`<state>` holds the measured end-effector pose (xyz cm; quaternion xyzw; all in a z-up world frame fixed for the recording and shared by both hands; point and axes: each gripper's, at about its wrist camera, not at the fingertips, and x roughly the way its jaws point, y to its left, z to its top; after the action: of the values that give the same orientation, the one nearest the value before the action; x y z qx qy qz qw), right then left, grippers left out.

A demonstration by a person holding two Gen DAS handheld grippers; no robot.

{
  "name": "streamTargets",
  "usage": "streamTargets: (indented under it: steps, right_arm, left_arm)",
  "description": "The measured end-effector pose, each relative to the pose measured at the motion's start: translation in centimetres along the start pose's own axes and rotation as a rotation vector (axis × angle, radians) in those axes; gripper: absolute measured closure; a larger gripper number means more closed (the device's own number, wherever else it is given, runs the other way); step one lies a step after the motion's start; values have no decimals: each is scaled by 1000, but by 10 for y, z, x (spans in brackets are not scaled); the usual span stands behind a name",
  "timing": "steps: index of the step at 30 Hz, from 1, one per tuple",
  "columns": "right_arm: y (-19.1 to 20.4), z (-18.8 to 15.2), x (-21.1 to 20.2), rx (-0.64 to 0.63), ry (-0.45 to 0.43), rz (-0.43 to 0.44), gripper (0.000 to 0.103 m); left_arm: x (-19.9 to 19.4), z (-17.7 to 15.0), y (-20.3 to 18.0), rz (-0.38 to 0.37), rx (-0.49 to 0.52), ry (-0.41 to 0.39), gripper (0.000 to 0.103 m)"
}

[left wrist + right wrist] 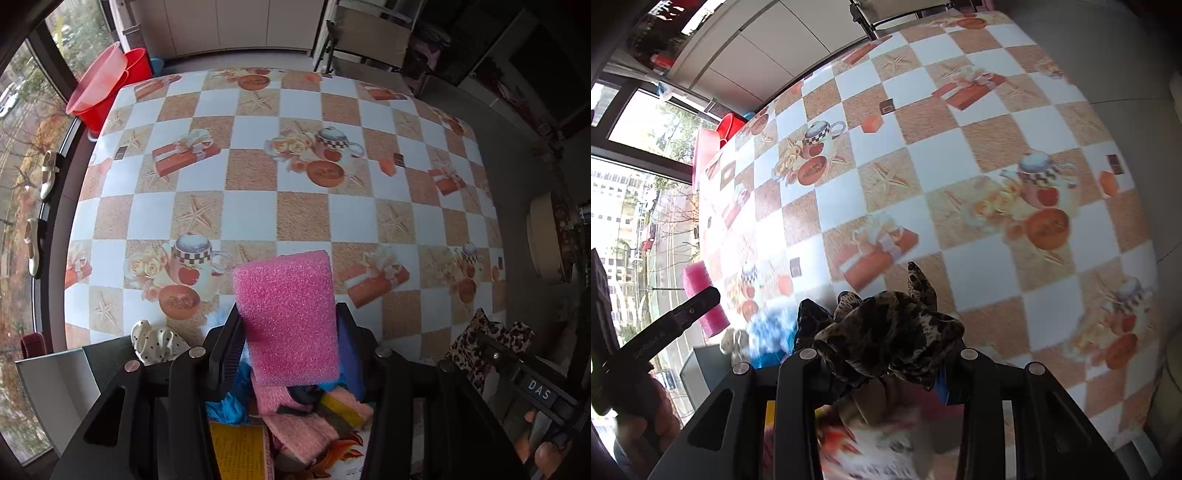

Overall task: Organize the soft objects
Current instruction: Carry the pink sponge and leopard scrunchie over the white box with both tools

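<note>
Counter (251, 206) carried a checkered oilcloth printed with teapots, starfish and gift boxes; windows ran along one side, with red tubs (107, 88) at the far corner. Left tongs (290, 339) pinched a pink foam block (288, 314) between both pads, the block standing upright and projecting beyond the fingertips, clear of the counter. Below it lay a heap of soft items (295, 417): pink knit fabric, blue cloth, a yellow-green sponge. A white polka-dot cloth (155, 341) sat just beside the left tongs, at the edge of a grey box (55, 373). Right tongs (886, 354) were clamped on a bunched leopard-print cloth (886, 332), held above the counter. Right view blurred near the heap.
</note>
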<state>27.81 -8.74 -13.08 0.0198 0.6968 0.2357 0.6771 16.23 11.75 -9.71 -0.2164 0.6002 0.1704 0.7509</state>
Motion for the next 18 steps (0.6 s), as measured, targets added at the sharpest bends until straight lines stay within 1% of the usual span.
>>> streamTargets:
  steps: [5, 10, 13, 16, 18]
  right_arm:
    - [-17, -19, -24, -20, -12, -6, 65]
    - [-35, -39, -48, -43, -18, -7, 65]
    - [-50, -54, -60, -49, -2, 2, 65]
    - [-61, -67, -67, -65, 16, 9, 65]
    - [-67, -75, -69, -71, 29, 21, 65]
  left_arm:
    - [-30, -30, -37, -18, 88, -19, 53]
    - [-58, -75, -77, -19, 208, -31, 53]
    - [-69, -101, -91, -25, 230, -37, 53]
    - [-77, -128, -101, -35, 234, -31, 53]
    - [-79, -143, -106, -32, 257, -23, 53]
